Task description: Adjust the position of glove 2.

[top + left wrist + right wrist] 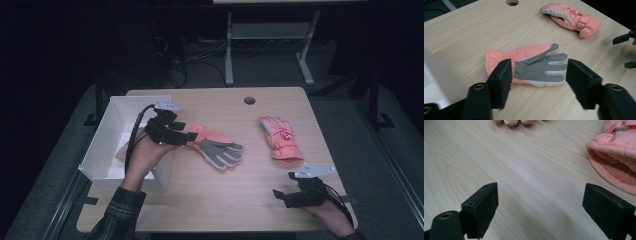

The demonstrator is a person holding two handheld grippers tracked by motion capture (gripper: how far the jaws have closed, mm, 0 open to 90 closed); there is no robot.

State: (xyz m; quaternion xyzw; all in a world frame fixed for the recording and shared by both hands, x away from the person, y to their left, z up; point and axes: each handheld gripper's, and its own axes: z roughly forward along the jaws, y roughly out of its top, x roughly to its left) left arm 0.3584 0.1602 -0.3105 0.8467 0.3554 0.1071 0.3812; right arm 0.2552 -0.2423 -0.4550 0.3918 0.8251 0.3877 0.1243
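A pink glove with a grey palm lies palm up left of the table's middle. My left gripper hovers at its cuff end, beside the box. In the left gripper view the jaws of this gripper stand apart and frame the glove without pressing on it. A second pink glove lies back up to the right, cuff toward me. My right gripper rests near the front right edge, open and with nothing between its jaws. That second glove's cuff lies just ahead of it on the right.
A white open box stands at the table's left edge, with something pale pink inside behind my left hand. A round cable hole sits near the far edge. Bare wood stretches between the grippers. Desk legs and cables stand beyond the table.
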